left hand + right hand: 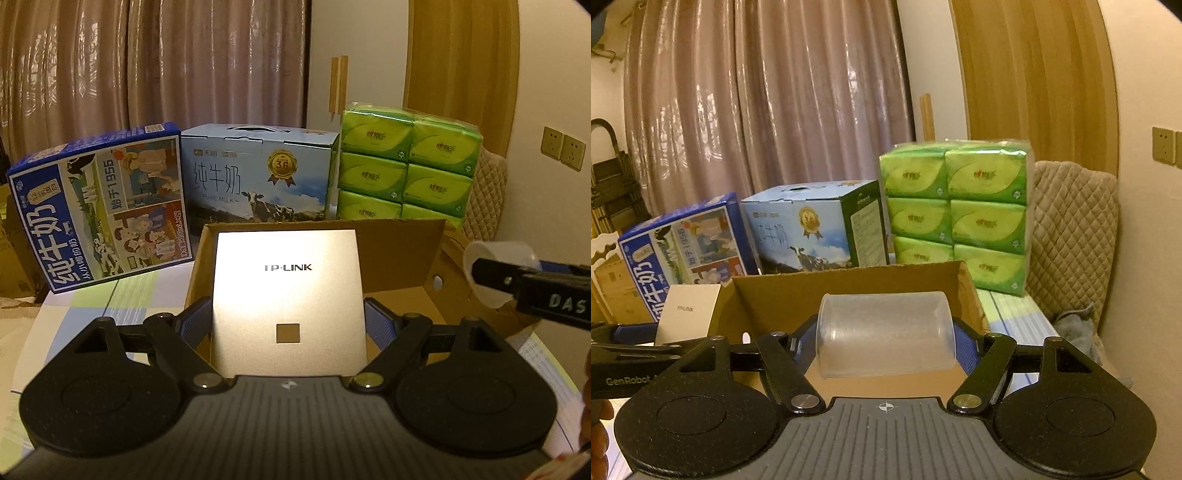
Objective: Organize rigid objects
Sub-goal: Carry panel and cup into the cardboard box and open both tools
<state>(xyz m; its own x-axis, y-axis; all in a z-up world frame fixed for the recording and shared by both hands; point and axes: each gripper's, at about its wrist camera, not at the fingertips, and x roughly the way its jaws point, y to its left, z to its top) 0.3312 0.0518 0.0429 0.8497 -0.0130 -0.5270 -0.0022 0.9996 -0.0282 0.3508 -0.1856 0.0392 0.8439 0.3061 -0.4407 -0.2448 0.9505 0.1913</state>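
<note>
Router, one flat silver square box marked TP-LINK (288, 295), sits clamped between the blue pads of the left hand-held gripper (288, 317), held above the near left edge of one open brown cardboard box (399, 258). One clear plastic cup (886, 332) lies sideways, pinched by the right hand-held gripper (886, 343) over the same box. Behind stand two milk cartons, a dark blue one (99, 206) and a pale blue one (258, 173), and one green tissue pack (406, 170).
</note>
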